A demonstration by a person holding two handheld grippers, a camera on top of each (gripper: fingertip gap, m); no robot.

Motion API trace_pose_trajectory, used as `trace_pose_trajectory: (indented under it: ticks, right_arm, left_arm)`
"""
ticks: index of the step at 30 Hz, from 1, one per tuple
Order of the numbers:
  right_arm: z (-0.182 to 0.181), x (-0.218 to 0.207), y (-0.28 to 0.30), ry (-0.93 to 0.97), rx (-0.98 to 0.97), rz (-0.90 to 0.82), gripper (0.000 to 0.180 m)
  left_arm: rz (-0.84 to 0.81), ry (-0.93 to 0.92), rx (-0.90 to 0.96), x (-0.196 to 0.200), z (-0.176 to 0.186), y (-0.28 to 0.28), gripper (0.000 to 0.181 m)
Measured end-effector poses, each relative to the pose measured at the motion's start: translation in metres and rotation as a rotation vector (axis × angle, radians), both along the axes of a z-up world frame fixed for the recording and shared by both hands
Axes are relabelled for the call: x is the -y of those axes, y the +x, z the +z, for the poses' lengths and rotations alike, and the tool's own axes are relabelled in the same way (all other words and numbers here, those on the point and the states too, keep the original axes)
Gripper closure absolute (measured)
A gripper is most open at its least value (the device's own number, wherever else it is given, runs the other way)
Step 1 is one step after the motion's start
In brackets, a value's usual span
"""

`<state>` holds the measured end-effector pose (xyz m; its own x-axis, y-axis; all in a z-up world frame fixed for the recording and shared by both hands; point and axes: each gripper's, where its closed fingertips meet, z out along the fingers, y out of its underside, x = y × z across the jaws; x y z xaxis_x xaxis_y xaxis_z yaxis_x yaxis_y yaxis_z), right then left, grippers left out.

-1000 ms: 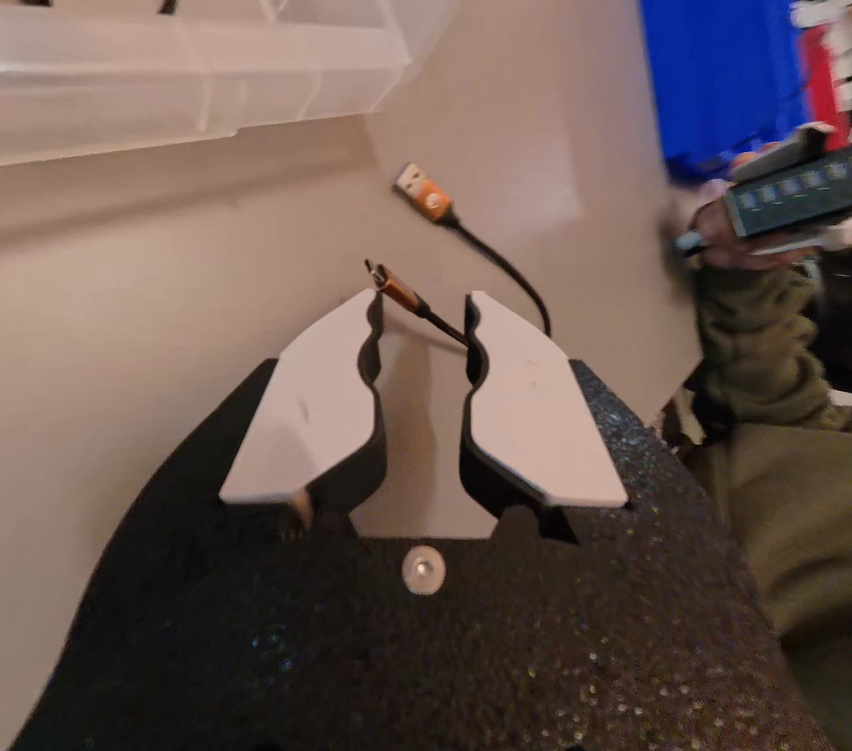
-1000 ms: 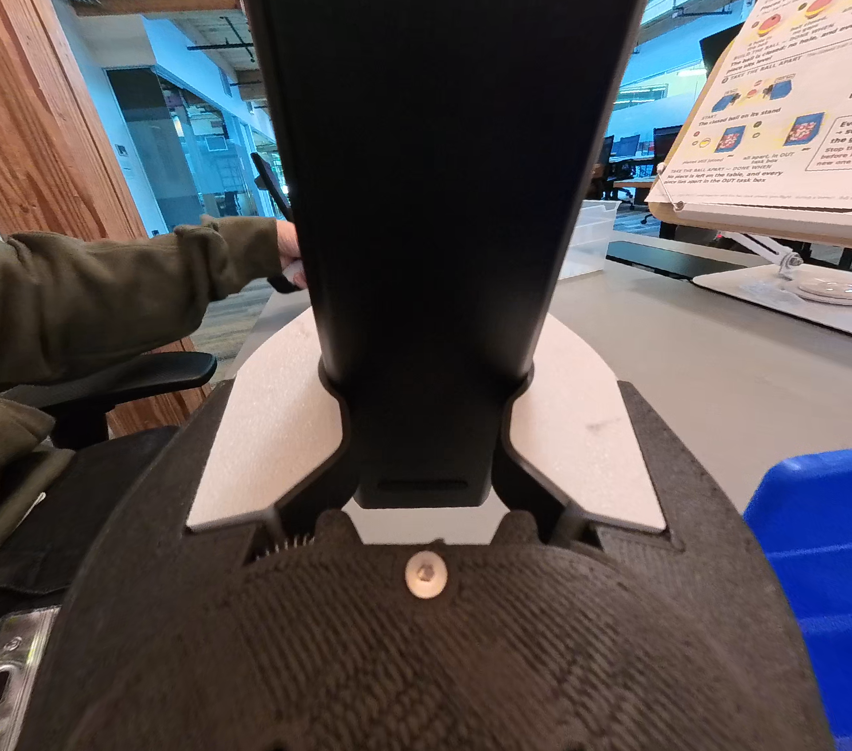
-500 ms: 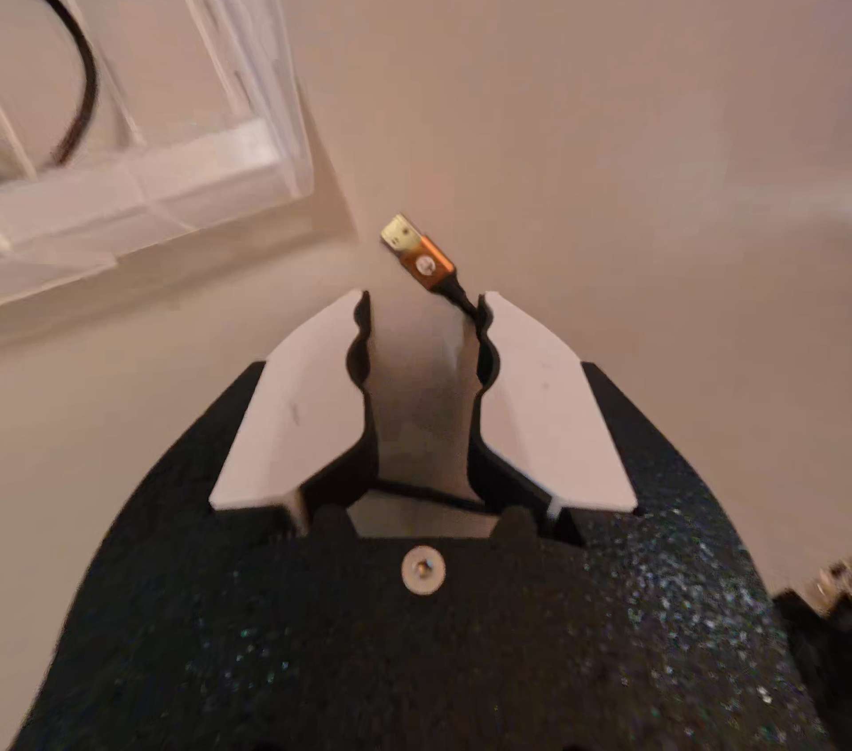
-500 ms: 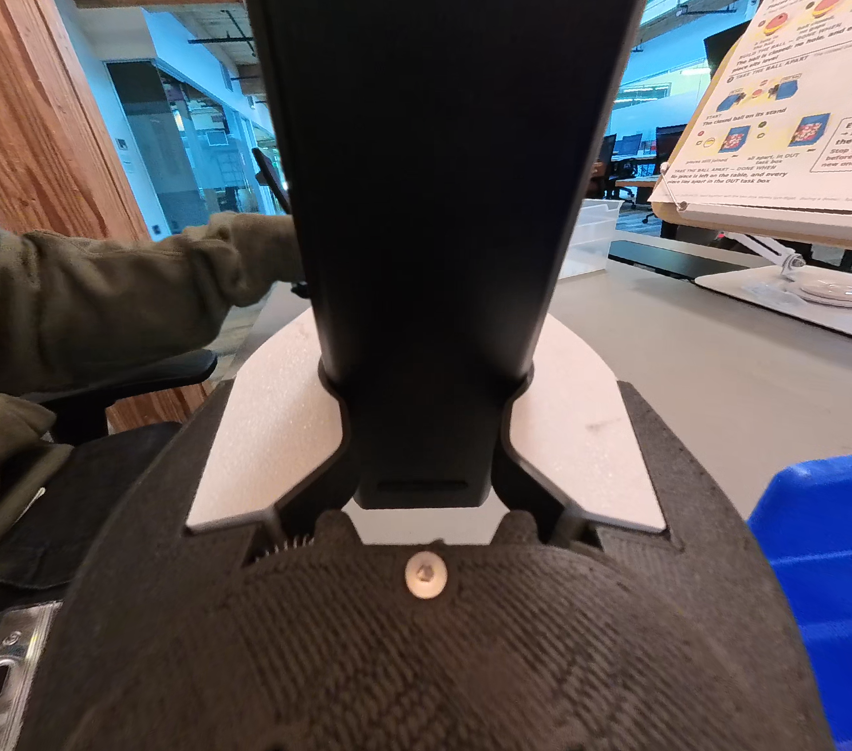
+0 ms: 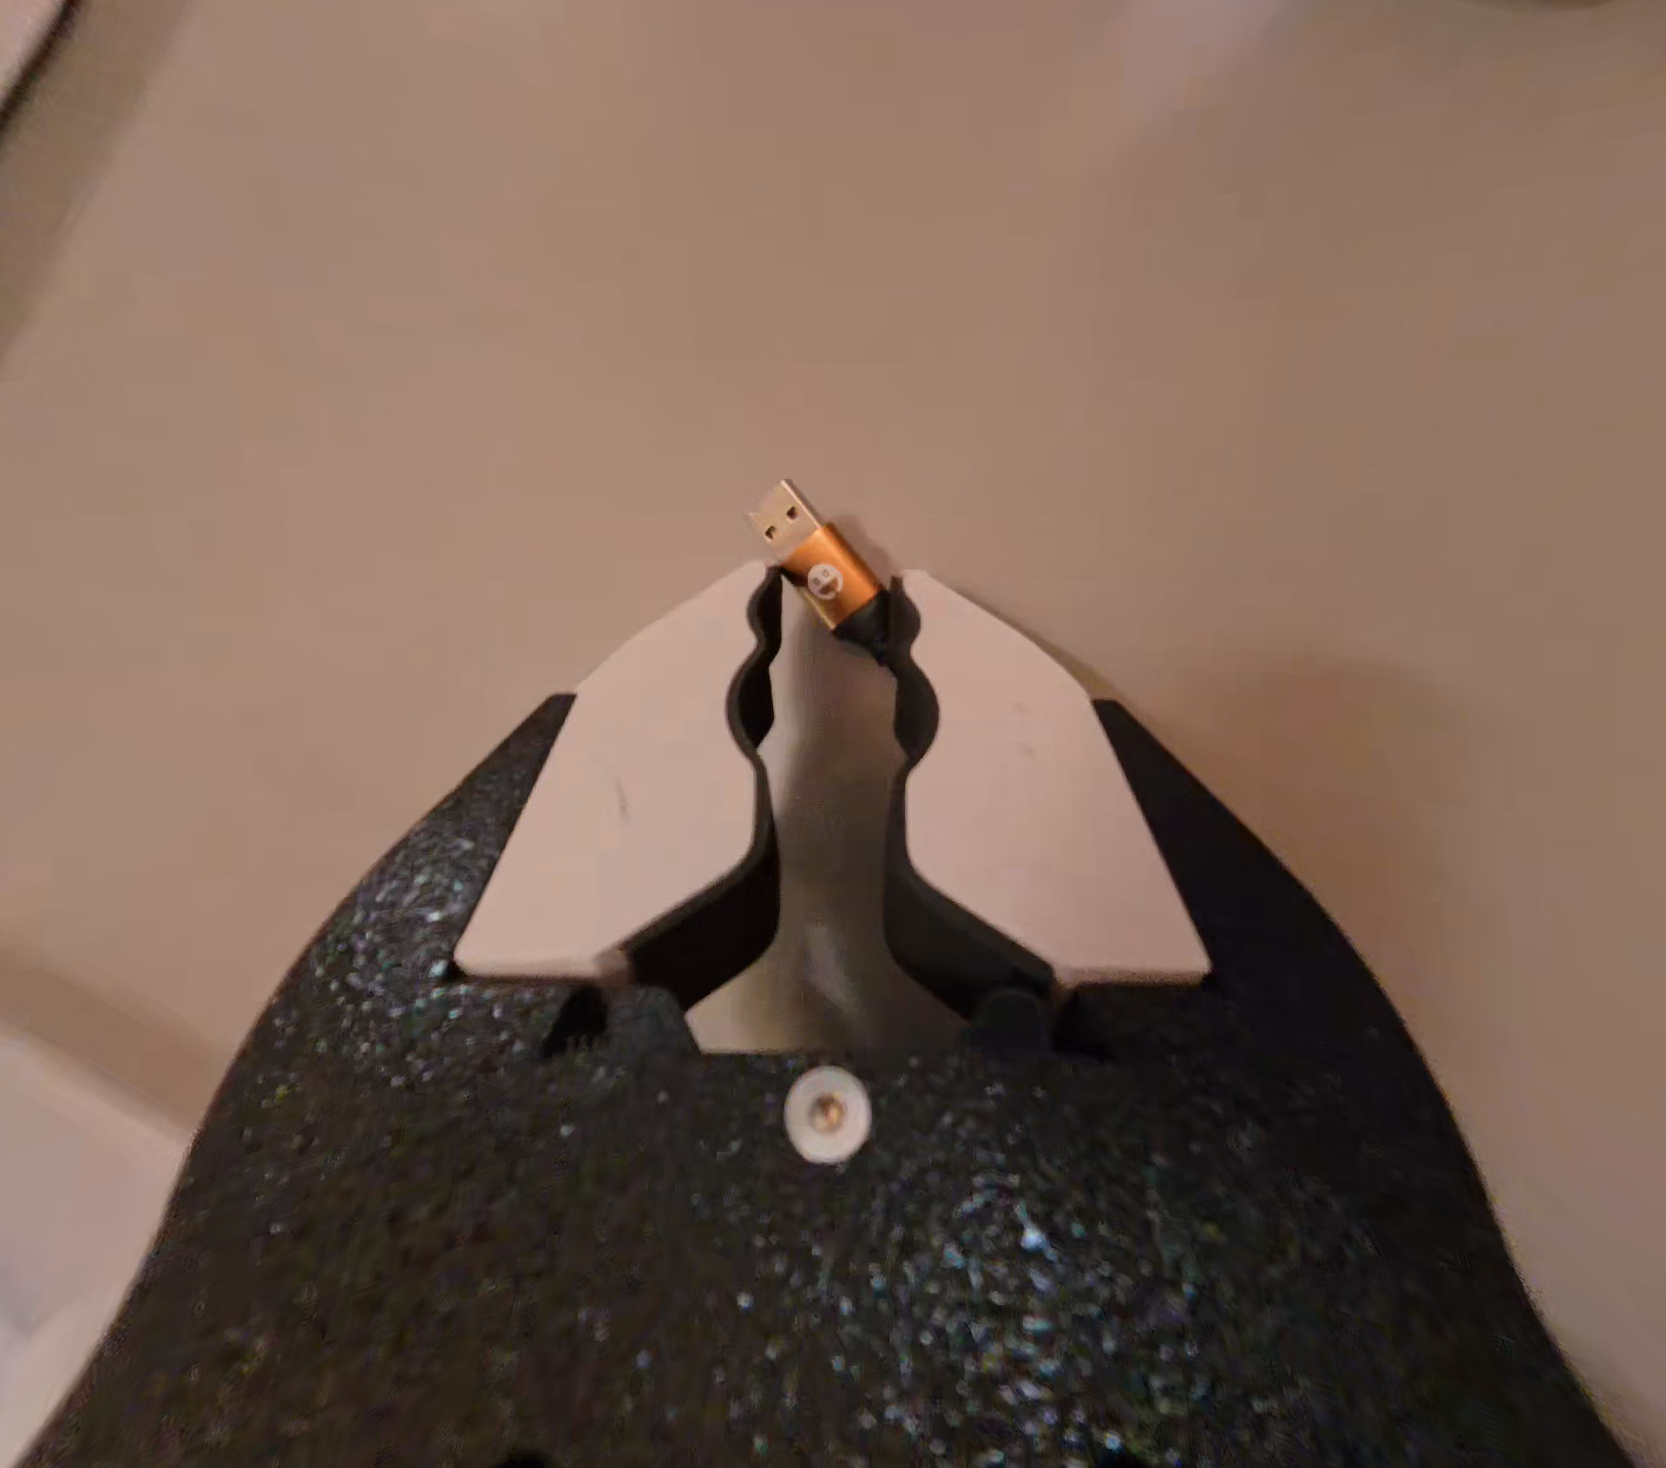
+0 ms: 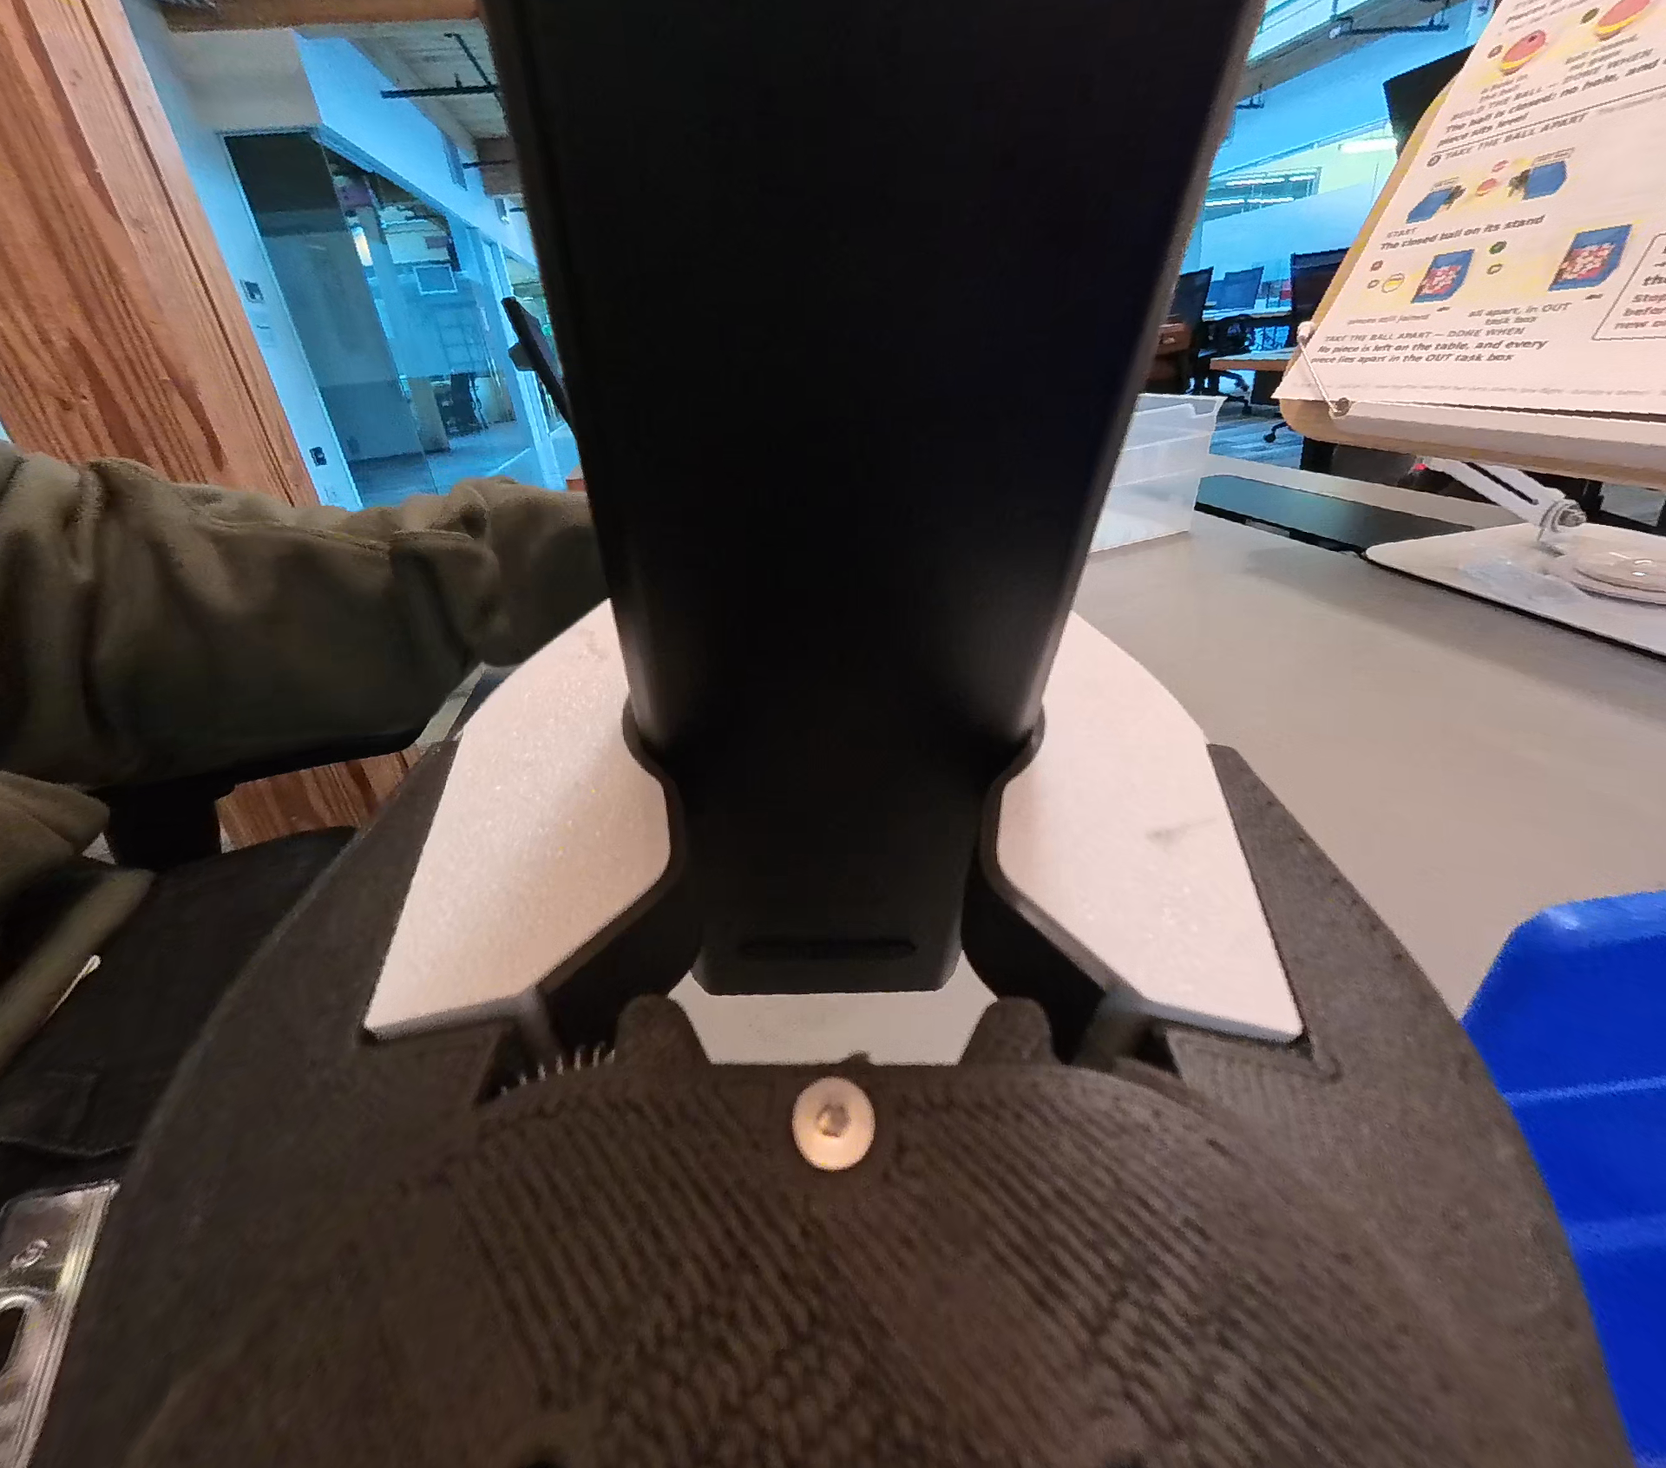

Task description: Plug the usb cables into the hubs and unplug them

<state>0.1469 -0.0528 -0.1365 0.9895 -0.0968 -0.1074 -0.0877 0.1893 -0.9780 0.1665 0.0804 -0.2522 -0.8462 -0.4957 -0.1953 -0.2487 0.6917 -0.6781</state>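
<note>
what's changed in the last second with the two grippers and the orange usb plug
The left gripper moved forward over the table to the orange USB plug, which now sits between its fingertips; a firm grip can't be confirmed. The clear bin slid out of view. The right gripper stayed clamped on the black hub.

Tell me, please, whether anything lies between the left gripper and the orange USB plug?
Nothing visible does: the orange USB plug lies on the bare table right at the tips of the open left gripper.
</note>
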Motion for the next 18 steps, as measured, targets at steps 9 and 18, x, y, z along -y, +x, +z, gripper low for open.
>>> trace_pose_trajectory:
  ticks: [9, 18]
  right_arm:
    - [0.002, 0.002, 0.001, 0.019, -0.011, 0.001, 0.106]
    - [0.001, 0.002, 0.001, 0.016, -0.01, 0.007, 0.106]
  left_arm:
    - [-0.3, -0.449, 0.207, 0.055, 0.066, -0.034, 0.174]
    - [-0.298, -0.451, 0.166, 0.06, 0.06, -0.044, 0.175]
